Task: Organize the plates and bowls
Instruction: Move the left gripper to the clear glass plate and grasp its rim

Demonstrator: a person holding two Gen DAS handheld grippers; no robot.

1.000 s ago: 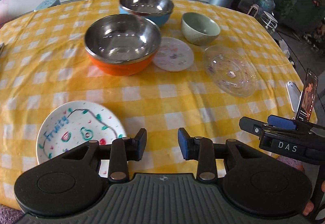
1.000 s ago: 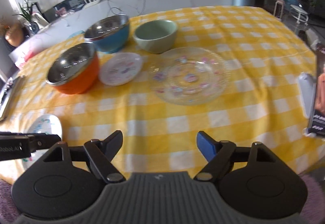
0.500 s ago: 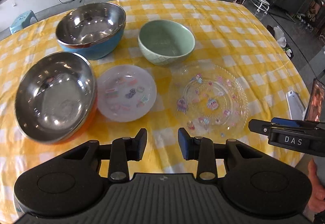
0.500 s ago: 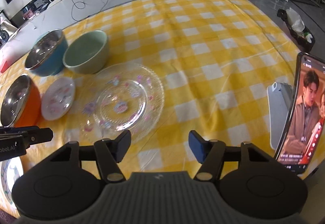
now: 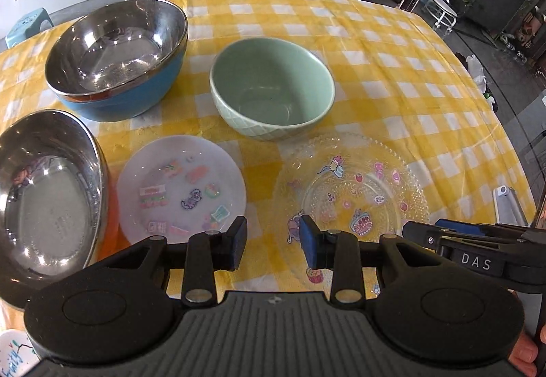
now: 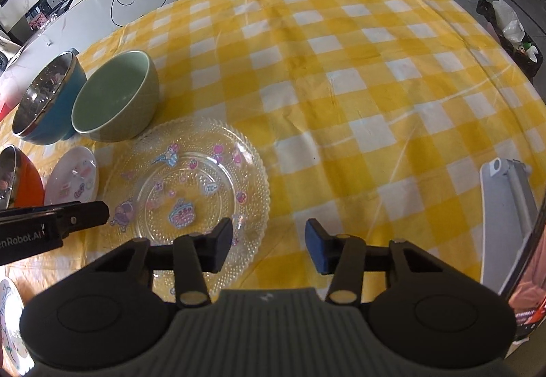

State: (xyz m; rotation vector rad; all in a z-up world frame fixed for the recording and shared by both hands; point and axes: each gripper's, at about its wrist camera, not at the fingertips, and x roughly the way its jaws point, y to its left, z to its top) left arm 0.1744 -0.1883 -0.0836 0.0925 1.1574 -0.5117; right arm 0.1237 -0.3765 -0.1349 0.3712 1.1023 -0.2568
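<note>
The left gripper (image 5: 273, 245) hung open and empty; the right gripper (image 6: 269, 245), closing on nothing, hovered over the clear beaded glass plate (image 6: 191, 185).

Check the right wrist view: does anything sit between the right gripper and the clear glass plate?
Nothing visible does. The right gripper, jaws closing with nothing between them, hangs over the near rim of the clear glass plate; only bare tablecloth lies around it.

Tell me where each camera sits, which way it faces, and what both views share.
Left wrist: on the left gripper, looking steeply down at the small frosted plate; fingertips show at the lower right.
Right wrist: on the right gripper, jaws closing on nothing, above the clear glass plate rim; the left gripper's tip shows.
Shared: glass plate, green bowl, blue bowl, yellow checked cloth.
</note>
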